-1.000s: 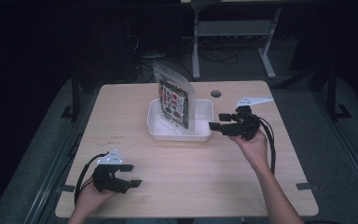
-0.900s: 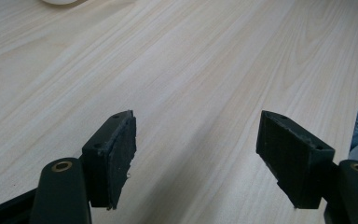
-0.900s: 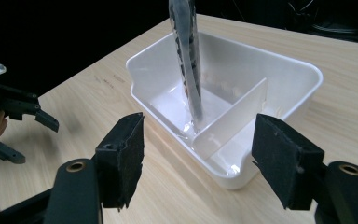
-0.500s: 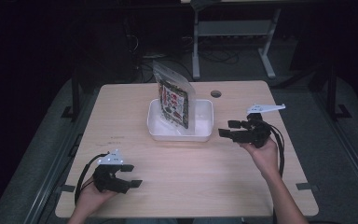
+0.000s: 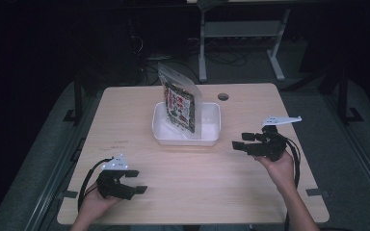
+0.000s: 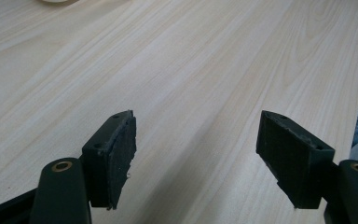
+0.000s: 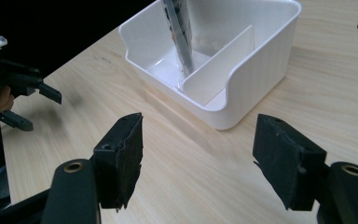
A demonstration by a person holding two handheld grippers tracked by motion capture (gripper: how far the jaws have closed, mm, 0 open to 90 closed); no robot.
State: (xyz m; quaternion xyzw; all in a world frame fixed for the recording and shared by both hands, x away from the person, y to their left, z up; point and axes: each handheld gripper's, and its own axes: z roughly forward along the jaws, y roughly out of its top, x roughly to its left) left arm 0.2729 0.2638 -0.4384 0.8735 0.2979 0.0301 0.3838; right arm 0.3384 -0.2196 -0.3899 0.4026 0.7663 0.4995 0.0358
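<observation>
Plastic packet [image 5: 179, 105] stands upright in the white bin [image 5: 211, 137] at frame centre, long axis vertical, printed face toward lower left; placing looks done. Right claw [image 5: 241, 143], wide and empty, hangs beside the bin; left claw [image 5: 136, 181] rests wide at lower left on the bench [image 5: 250, 183].

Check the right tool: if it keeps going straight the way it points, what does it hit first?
Probably the white plastic divided bin. The right tool, jaws open and empty, points at the bin's near rounded wall across bare light wooden table. Nothing lies between, though depth is hard to judge.
</observation>
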